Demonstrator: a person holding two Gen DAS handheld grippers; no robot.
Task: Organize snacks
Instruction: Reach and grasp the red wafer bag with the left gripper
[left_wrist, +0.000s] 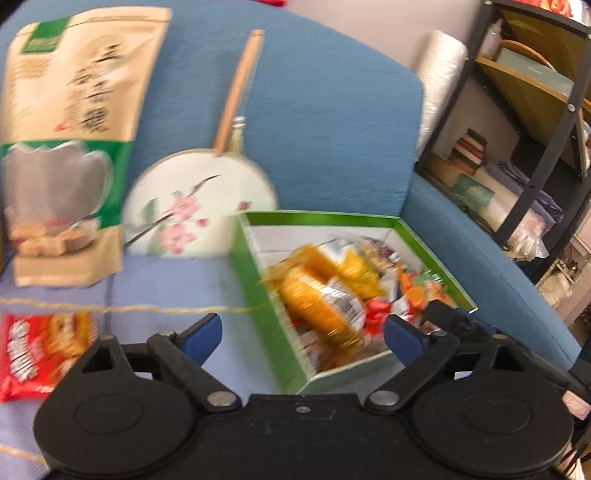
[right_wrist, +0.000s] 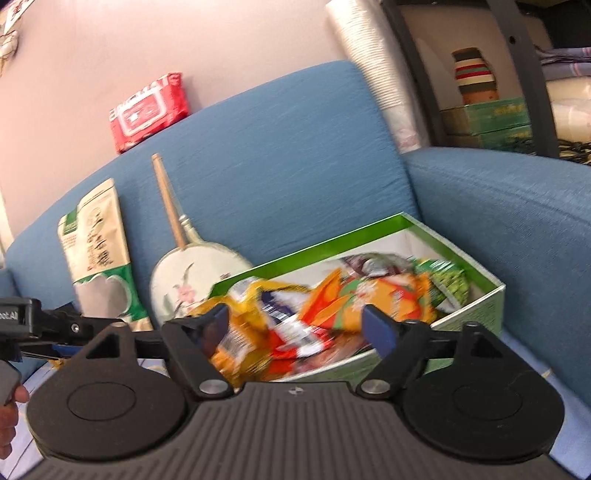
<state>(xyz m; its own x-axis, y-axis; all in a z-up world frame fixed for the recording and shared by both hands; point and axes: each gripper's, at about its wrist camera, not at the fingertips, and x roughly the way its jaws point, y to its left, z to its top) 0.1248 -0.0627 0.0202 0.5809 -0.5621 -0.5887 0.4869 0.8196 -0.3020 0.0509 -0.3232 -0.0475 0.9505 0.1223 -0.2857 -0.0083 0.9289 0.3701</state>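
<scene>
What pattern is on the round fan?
Pink blossoms on a dark branch, over white; the fan shows best in the left wrist view.

Blue sofa (left_wrist: 332, 129) w/ lavender seat cover (left_wrist: 166, 280). Round painted fan (left_wrist: 199, 214), wooden handle up, leans on backrest. Red wipes pack (right_wrist: 147, 110) sits atop backrest. Black metal shelf unit (left_wrist: 554, 155) to the right, white roll (left_wrist: 439, 74) beside it.

Both wrist views look forward, close over the green box (left_wrist: 258, 258) (right_wrist: 472, 306), toward the sofa back (left_wrist: 332, 129) (right_wrist: 277, 166)

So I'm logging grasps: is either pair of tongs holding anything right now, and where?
Nothing held: left tongs and right tongs both open.
</scene>
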